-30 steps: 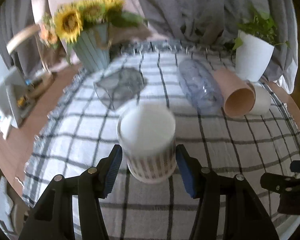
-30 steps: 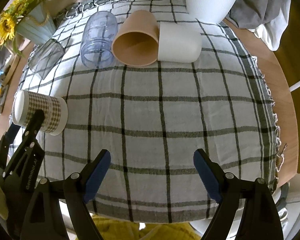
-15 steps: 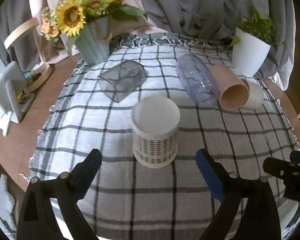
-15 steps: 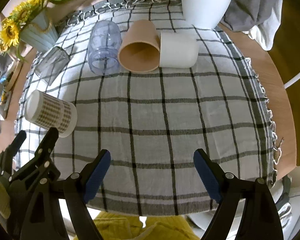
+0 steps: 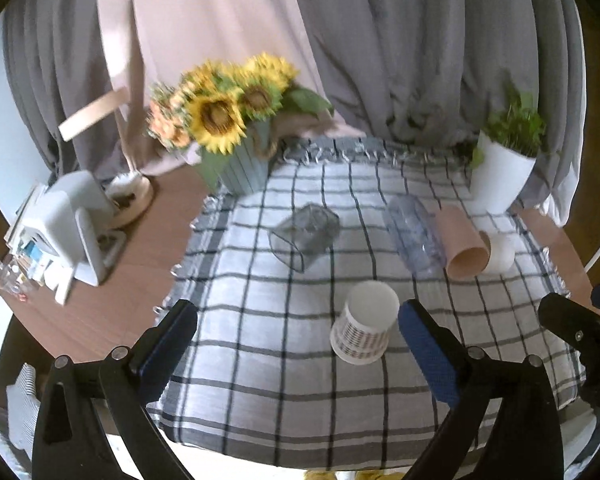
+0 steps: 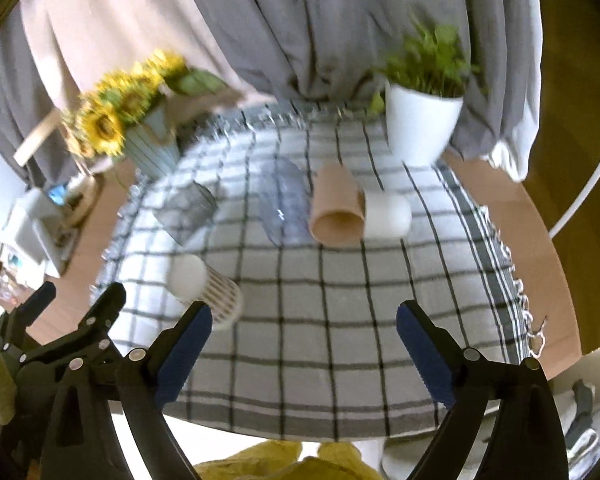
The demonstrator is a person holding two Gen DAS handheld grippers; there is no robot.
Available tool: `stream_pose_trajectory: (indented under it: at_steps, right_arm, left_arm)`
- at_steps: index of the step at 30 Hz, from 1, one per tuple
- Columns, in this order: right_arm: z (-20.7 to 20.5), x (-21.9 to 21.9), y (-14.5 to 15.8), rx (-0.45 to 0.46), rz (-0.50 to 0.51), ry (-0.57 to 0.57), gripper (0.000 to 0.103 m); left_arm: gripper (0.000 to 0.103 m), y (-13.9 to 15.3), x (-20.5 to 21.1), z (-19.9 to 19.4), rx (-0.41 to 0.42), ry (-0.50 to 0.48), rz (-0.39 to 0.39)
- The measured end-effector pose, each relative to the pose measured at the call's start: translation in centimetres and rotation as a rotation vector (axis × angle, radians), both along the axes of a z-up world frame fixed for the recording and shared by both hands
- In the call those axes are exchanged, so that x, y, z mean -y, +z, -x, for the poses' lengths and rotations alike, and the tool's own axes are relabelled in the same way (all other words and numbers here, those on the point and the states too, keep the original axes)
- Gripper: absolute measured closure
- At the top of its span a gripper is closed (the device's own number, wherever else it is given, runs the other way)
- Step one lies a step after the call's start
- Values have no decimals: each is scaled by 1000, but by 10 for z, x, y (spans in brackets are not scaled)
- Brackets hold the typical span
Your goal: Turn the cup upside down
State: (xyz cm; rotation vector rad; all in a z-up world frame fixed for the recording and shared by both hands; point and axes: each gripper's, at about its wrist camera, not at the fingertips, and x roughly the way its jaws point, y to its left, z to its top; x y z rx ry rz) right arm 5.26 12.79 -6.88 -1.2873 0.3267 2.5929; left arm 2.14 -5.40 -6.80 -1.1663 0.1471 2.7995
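Taking the checked cloth (image 5: pixel 260 320) as landmark: off its left edge, on bare wood, stands a boxy white plastic device (image 5: pixel 72 224), any lettering on it too blurred to read. At the cloth's far left corner a ribbed pale-green vase (image 5: pixel 240 168) holds sunflowers (image 5: pixel 220 116). On the cloth lie, in order, a clear grey square-sided glass (image 5: pixel 304 236), a ribbed bluish transparent tumbler (image 5: pixel 416 236), a matte tan cup (image 5: pixel 462 246) and a smooth white cup (image 5: pixel 500 252), all on their sides. Near the cloth's middle, closer in, the patterned cup (image 5: pixel 364 326) stands mouth down, flat white base up, free of both tools. A white pot (image 5: pixel 500 176) with greenery sits at the far right corner. The left gripper (image 5: pixel 300 352) is spread wide; the right gripper (image 6: pixel 304 352) is likewise wide, gripping nothing.
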Motion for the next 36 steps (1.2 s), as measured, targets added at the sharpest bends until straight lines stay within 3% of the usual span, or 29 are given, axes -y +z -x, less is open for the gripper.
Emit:
stream_pose_trajectory:
  at_steps: [10, 36]
  right_arm:
    - [-20, 35, 30, -133, -39, 4, 6]
    - [-12, 50, 31, -128, -32, -20, 6]
  left_arm:
    - [0, 25, 23, -14, -56, -17, -5]
    - [0, 32, 41, -4, -85, -24, -24]
